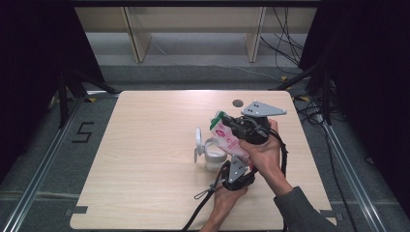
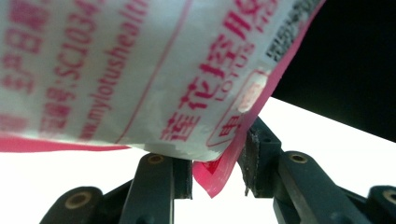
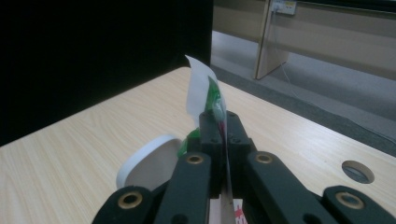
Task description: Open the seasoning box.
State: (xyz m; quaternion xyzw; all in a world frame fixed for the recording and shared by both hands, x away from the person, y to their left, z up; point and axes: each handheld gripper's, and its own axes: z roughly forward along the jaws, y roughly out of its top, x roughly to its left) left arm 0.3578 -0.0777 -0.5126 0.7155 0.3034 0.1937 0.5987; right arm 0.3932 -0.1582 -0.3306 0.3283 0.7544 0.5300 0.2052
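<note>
Stretching across the middle of the high view, a pale wooden table (image 1: 145, 159) with rounded corners stands on a grey floor, with a small round hole (image 1: 237, 103) near its far edge. Dark curtains hang at both sides, light wooden furniture legs (image 1: 138, 43) stand beyond the far end, cables (image 1: 285, 43) trail over the floor at the back right, and a "5" (image 1: 82, 132) is marked on the floor to the left.

Right of the table's centre stands a white container (image 1: 212, 153) with its round flip lid (image 1: 198, 140) raised on the left side. A white packet (image 1: 227, 137) printed in red, with a green upper corner, slants just above and beside the container, its green end tilted up to the left.

The right gripper (image 3: 223, 122) has its jaws pressed together on the packet's upper edge, the thin film pinched between them. The left gripper (image 2: 217, 165) sits at the packet's lower red-edged corner; that corner hangs between its jaws, which stand apart with a visible gap on the right side. Whether the other pad touches the film I cannot tell. Both hands crowd close together at the near right of the table, the right forearm (image 1: 290, 193) crossing over the left gripper's body.
</note>
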